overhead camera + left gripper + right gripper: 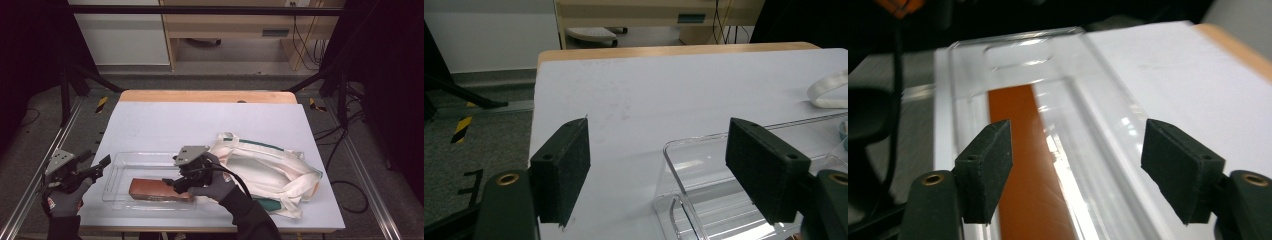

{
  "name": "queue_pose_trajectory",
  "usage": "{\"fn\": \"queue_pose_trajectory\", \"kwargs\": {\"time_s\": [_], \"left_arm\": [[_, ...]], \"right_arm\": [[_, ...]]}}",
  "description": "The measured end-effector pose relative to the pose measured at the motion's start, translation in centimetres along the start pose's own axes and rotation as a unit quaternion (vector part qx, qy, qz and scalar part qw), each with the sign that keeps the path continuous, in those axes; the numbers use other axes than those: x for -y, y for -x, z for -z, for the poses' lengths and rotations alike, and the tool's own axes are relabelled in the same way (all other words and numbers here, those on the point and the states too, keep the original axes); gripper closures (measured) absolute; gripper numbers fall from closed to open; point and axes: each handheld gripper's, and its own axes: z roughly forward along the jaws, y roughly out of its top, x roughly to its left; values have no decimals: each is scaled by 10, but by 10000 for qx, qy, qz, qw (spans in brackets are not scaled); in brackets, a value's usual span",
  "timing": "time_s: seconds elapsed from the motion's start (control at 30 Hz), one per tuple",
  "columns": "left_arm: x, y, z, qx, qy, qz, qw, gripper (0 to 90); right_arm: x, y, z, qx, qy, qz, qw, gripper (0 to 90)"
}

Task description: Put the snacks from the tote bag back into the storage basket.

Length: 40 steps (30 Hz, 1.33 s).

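Lying flat along the near side of the clear rectangular plastic tray (120,172), with one end just under the right tongs (171,184): the long reddish-brown flat bar (152,189). Seen from the right gripper view as an orange-brown strip (1023,165) running up the tray floor (1013,45), between and below two pads spread wide and pressing on nothing. Judged as the release step: bar set down in the tray, right tongs open and clear of it. Left tongs (95,167) also gaping and empty, poised at the tray's left end, one pad (561,170) over the white counter (664,95), the other (764,167) over the tray's rounded corner (674,150). Beyond the right hand, a cream cloth tote bag with green trim (265,172), slumped open on the counter (200,120), touching the tray's right end. Next, probably, drawing the right tongs up and away without nudging the bar, then taking hold of either the tray wall or the bag's handle loop — which one, not possible to tell.
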Motion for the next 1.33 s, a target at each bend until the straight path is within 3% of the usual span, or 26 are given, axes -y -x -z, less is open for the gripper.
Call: {"fn": "queue_pose_trajectory", "kwargs": {"time_s": [0.1,0.2,0.3,0.37,0.5,0.6,0.8,0.9,0.97,1.07,1.2,1.33], "left_arm": [[0,1,0,4,-4,-7,10000,257],[0,1,-1,34,-6,3,10000,258],[0,2,-1,42,-11,-20,10000,258],[0,3,-1,67,-21,-34,10000,258],[1,4,-3,72,-51,-37,10000,258],[2,5,-4,92,-87,-68,9999,258],[2,7,-5,121,-92,-92,9998,258],[2,7,-4,120,-66,-115,9998,258],[3,7,-5,136,-75,-128,9998,258],[3,8,-5,155,-80,-145,9997,255],[3,8,-6,163,-97,-136,9997,256],[4,7,-7,168,-97,-99,9998,271]], "right_arm": [[8,5,20,336,380,-220,9985,236],[20,10,40,737,695,-441,9939,222],[32,17,61,1162,852,-705,9871,196],[42,23,77,1445,964,-937,9803,189],[63,33,102,1838,1064,-1183,9700,183],[80,40,120,2015,1177,-1430,9618,182],[103,52,154,2381,1277,-1675,9481,168],[114,57,171,2613,1368,-1817,9381,157],[120,62,183,2829,1448,-1923,9285,154],[128,67,194,3021,1435,-2030,9203,150],[141,74,206,3163,1394,-2265,9106,152],[146,78,211,3245,1347,-2327,9069,154]]}}
